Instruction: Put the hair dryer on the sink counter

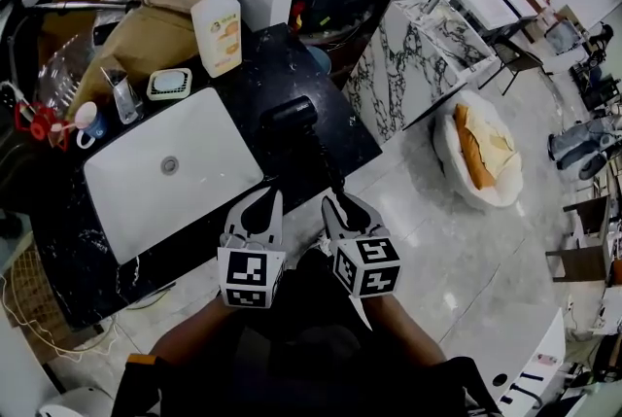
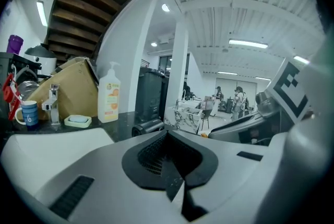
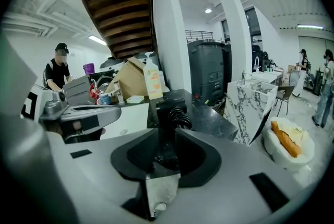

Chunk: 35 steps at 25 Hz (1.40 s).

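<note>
A black hair dryer (image 1: 292, 114) lies with its head over the black sink counter (image 1: 262, 65), right of the white basin (image 1: 175, 167). Its handle and coiled cord reach back past the counter's front edge. My right gripper (image 1: 335, 201) is shut on that handle; in the right gripper view the handle (image 3: 168, 113) stands upright between the dark pads (image 3: 189, 151). I cannot tell whether the dryer rests on the counter or hangs just above it. My left gripper (image 1: 260, 206) hovers beside the right one at the counter's front edge, shut and holding nothing. The dryer (image 2: 147, 126) shows beyond it.
Behind the basin stand a soap bottle (image 1: 217, 24), a soap dish (image 1: 169, 84), a faucet (image 1: 121, 94), a mug (image 1: 87, 123) and a brown paper bag (image 1: 136, 7). A marble table (image 1: 408, 65) and a white cushion (image 1: 481, 157) are to the right. A person (image 3: 56, 69) stands beyond the counter.
</note>
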Each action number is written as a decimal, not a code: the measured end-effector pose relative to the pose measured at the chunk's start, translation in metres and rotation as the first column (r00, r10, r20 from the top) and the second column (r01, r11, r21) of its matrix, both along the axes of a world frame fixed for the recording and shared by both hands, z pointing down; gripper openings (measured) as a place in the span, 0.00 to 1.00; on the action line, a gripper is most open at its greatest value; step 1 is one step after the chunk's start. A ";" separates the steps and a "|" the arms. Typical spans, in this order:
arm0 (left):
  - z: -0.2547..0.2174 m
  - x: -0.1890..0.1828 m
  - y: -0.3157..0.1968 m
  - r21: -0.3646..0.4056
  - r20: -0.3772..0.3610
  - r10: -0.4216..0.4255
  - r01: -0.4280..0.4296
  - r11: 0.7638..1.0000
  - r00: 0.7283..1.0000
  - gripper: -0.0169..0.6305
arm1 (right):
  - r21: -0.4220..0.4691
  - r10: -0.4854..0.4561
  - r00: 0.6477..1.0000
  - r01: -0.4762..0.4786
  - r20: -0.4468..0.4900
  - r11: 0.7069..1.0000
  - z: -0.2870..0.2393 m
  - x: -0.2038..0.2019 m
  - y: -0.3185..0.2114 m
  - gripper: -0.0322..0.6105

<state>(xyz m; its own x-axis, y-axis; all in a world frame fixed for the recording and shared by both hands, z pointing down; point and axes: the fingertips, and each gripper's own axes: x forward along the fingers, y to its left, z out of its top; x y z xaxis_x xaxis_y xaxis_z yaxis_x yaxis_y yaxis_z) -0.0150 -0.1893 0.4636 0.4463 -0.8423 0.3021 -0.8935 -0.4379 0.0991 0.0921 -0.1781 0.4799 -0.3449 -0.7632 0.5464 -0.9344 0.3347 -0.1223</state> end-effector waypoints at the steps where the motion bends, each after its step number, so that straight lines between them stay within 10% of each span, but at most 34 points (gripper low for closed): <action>1: 0.000 -0.002 0.000 -0.001 -0.001 -0.008 0.008 1.000 1.000 0.04 | -0.008 0.004 1.000 -0.004 0.001 1.000 0.003 0.000 0.000 0.21; 23: 0.010 -0.016 0.005 -0.026 0.035 -0.031 0.032 0.999 0.999 0.04 | -0.272 0.016 0.994 0.013 0.106 0.962 0.055 -0.009 0.008 0.10; 35: 0.008 -0.018 0.008 -0.026 0.035 -0.040 0.041 0.999 0.999 0.04 | -0.255 -0.017 0.992 0.048 0.121 0.966 0.049 -0.015 0.012 0.07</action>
<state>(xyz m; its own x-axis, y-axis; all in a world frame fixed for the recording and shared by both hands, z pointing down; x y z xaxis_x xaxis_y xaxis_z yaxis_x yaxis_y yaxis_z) -0.0330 -0.1812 0.4718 0.4013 -0.8507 0.3395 -0.9134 -0.3993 0.0793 0.0771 -0.1663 0.5287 -0.4404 -0.5901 0.6767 -0.8975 0.3076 -0.3159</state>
